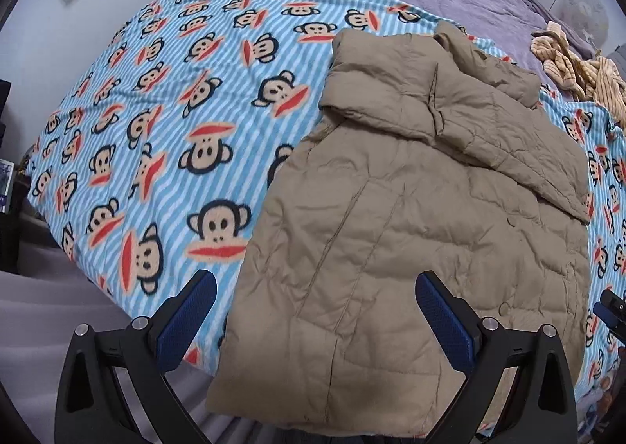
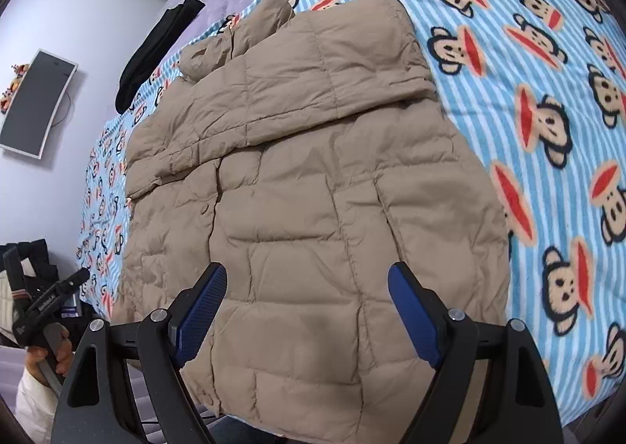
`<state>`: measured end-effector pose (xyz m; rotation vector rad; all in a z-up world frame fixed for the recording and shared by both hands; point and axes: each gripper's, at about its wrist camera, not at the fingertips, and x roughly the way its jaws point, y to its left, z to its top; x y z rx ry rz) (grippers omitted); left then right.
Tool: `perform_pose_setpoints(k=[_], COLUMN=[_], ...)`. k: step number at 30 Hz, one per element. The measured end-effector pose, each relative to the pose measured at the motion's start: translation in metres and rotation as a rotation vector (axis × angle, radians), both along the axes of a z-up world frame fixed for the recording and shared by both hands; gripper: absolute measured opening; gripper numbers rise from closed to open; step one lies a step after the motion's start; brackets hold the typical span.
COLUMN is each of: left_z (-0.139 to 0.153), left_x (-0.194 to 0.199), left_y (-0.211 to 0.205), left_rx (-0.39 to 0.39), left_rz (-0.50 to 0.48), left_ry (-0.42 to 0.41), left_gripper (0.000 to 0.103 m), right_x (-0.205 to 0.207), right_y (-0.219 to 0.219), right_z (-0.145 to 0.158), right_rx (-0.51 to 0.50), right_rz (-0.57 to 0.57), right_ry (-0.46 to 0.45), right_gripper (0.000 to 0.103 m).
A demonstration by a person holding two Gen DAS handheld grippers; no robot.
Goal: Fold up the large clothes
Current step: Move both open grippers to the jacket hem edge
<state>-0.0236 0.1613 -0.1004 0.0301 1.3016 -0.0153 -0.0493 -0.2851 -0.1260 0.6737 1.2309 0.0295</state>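
On the monkey-print blanket (image 1: 164, 139), a tan puffer jacket (image 1: 411, 232) lies partly folded, lengthwise fold apparently pending, both grippers (image 1: 317, 322) (image 2: 307, 315) spread wide, empty.

Left gripper (image 1: 315, 287) hanging wide open over tan padded jacket (image 1: 422, 217) lying on monkey-print blanket (image 1: 164, 123).

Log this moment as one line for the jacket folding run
task: fold jacket | state: partly folded, flat on blanket | left gripper: open, empty | right gripper: open, empty
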Motion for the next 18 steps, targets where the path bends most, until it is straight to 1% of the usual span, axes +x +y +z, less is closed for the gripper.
perform_pose_setpoints(k=[6, 8, 13, 18], left_z=[-0.012, -0.013, -0.013, -0.017], left_x=[-0.031, -0.041, -0.065, -0.081], left_y=[-0.014, -0.014, -0.003, 0.010], left_rx=[-0.035, -0.045, -0.077, -0.094], left_rz=[-0.101, -0.126, -0.155, -0.182], left_ry=[0.036, 0.034, 0.045, 0.052], left_gripper=[0.102, 0.102, 0.102, 0.102], right_x=[-0.024, -0.034, -0.066, -0.100], right_y=[0.016, 0.022, 0.040, 0.054], right_z=[-0.003, -0.004, -0.007, -0.005], right_rx=[0.076, 0.094, 0.138, 0.196], right_rz=[-0.042, -0.068, -0.116, -0.194], right_ry=[0.039, 0.051, 0.091, 0.091], right_gripper=[0.087, 0.087, 0.087, 0.087])
